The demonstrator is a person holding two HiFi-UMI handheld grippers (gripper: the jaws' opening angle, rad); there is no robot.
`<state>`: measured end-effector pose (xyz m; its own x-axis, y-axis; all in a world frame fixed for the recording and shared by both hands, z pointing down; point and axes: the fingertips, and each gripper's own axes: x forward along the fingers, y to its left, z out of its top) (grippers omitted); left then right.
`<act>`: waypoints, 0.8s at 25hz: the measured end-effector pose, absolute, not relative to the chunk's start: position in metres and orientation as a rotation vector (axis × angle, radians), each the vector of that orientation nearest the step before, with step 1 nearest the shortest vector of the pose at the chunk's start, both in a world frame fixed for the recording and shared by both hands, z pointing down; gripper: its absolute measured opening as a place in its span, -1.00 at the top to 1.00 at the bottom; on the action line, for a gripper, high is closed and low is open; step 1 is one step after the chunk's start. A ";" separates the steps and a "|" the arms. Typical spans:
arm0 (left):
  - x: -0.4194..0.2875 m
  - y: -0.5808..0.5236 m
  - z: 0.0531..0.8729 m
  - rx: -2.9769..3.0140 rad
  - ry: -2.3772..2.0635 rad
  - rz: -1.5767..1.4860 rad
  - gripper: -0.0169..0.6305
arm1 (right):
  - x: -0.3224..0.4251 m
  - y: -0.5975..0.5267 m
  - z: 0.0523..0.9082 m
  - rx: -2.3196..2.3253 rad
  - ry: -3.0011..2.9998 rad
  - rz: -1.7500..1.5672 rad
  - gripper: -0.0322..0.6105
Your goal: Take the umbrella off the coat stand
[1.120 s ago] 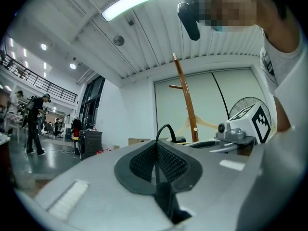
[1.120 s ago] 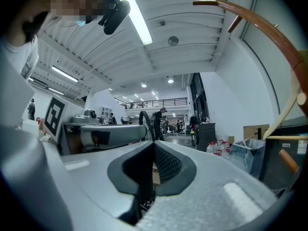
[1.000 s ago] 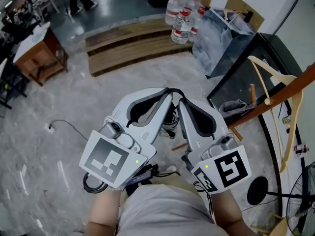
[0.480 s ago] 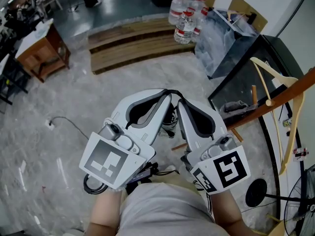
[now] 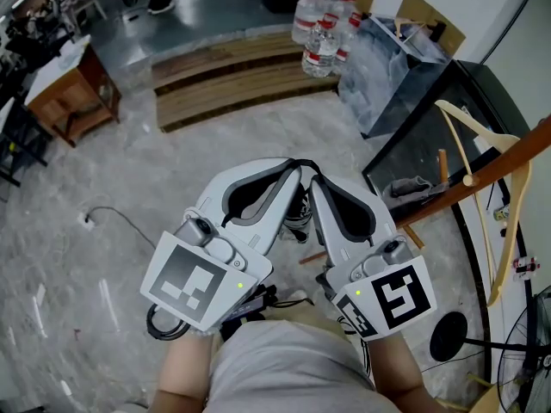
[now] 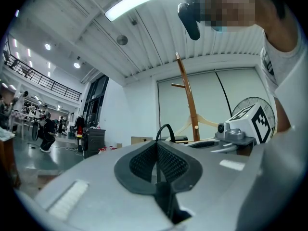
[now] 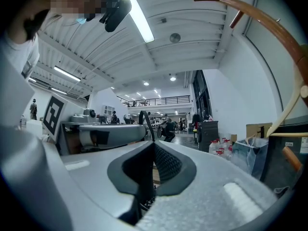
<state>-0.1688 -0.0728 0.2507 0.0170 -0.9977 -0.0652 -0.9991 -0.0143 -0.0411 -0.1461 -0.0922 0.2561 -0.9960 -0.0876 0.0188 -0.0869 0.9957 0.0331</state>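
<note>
Both grippers are held side by side close to my body, pointing level, jaws together. The left gripper (image 5: 288,167) and the right gripper (image 5: 316,179) nearly touch at the tips. A thin black loop (image 5: 303,159) arches between the tips; whether either jaw pinches it I cannot tell. It also shows as the black loop (image 6: 166,129) and the black loop (image 7: 143,118). The wooden coat stand (image 5: 482,172) runs along the right, seen upright as the coat stand (image 6: 188,100). A pale wooden hanger (image 5: 472,136) hangs on it. I make out no umbrella in any view.
A dark cabinet (image 5: 430,119) stands at the right with a grey bundle (image 5: 409,185) on its edge. Water bottles (image 5: 320,33) and a clear bag (image 5: 387,63) stand at the back, wooden steps (image 5: 232,80) beside them. A wooden table (image 5: 73,84) stands far left, a fan (image 5: 529,351) low right.
The grippers have kept their places. A person at the top edge of the head view has stepped further out of sight.
</note>
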 end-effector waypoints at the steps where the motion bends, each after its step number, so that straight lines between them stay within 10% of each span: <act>1: -0.169 -0.071 0.262 -2.202 2.151 -0.024 0.89 | -0.146 -0.092 0.257 0.138 -3.116 -0.052 0.89; 20: -0.171 -0.085 0.236 -2.186 2.147 0.049 0.89 | -0.152 -0.096 0.264 0.141 -3.091 -0.065 0.89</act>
